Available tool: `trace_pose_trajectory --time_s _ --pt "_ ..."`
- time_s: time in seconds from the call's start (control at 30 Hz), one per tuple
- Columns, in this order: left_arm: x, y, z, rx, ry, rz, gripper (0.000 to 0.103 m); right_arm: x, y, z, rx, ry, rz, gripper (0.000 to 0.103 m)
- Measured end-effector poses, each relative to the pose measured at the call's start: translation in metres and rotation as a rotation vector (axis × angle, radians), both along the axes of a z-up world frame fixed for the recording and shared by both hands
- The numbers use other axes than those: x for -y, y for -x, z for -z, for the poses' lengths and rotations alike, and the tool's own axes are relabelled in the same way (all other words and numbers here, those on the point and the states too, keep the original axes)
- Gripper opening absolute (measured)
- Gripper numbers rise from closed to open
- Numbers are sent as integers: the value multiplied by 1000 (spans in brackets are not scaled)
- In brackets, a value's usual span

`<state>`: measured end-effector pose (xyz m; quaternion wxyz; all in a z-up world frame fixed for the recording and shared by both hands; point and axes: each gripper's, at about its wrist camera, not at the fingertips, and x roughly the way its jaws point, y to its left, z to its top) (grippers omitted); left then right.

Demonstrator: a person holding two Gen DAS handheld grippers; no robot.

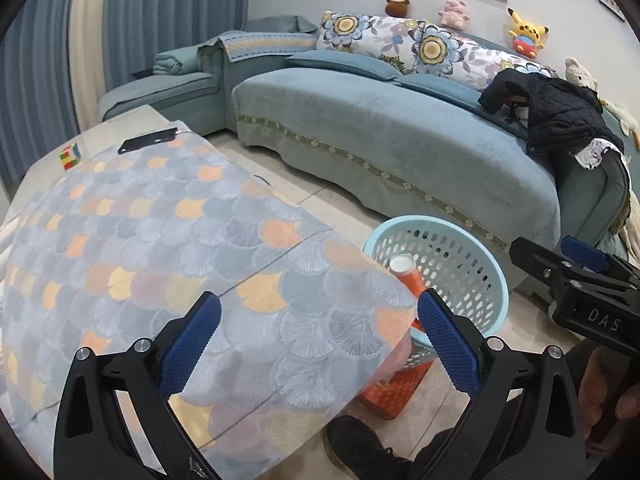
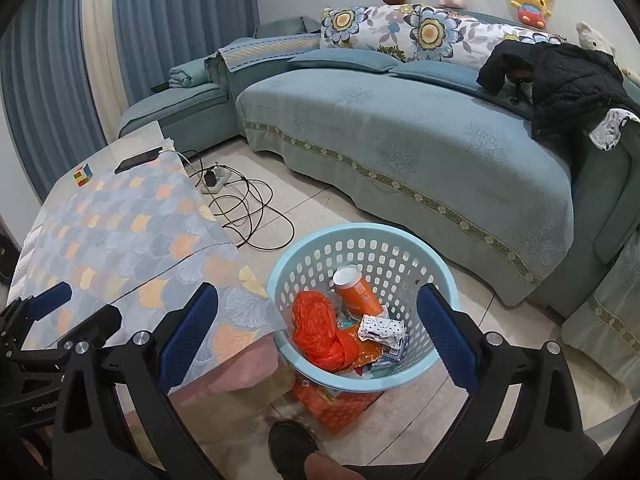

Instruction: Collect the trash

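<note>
A light blue perforated basket (image 2: 404,246) stands on the floor beside the table corner, resting on an orange box (image 2: 340,404). It holds an orange can (image 2: 358,294), an orange plastic bag (image 2: 316,330) and crumpled wrappers (image 2: 380,330). It also shows in the left wrist view (image 1: 460,240), with the can (image 1: 408,274) poking up. My left gripper (image 1: 320,340) is open and empty above the table's near corner. My right gripper (image 2: 318,328) is open and empty above the basket. The right gripper shows at the edge of the left wrist view (image 1: 576,276).
The table (image 1: 140,240) has a fan-patterned cloth, a Rubik's cube (image 1: 70,156) and a black phone (image 1: 148,140) at its far end. A blue sofa (image 2: 400,140) with a black jacket (image 2: 560,84) runs behind. Cables and a power strip (image 2: 240,200) lie on the floor. A shoe (image 2: 294,448) is near the basket.
</note>
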<state>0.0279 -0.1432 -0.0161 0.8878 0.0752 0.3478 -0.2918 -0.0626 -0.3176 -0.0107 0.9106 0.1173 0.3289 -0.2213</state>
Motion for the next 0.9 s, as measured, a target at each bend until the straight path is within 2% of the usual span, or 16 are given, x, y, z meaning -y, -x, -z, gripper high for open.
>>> trace_pose_trajectory --time_s 0.2,0.4,0.53,0.67,0.9 --pt "0 0 -3 8 5 -5 95 4 1 0 2 -17 7 95" --pt "-1 8 -8 69 7 -22 95 -1 -1 1 -5 -2 -7 95" --pt "-1 7 -10 60 18 -26 95 -1 -1 1 -3 -7 -8 95" --pt "2 6 -8 61 -20 -42 95 -1 -1 2 -5 -9 -8 95" --pt "1 3 -7 39 -23 -56 95 -3 -1 2 -6 -9 -13 95"
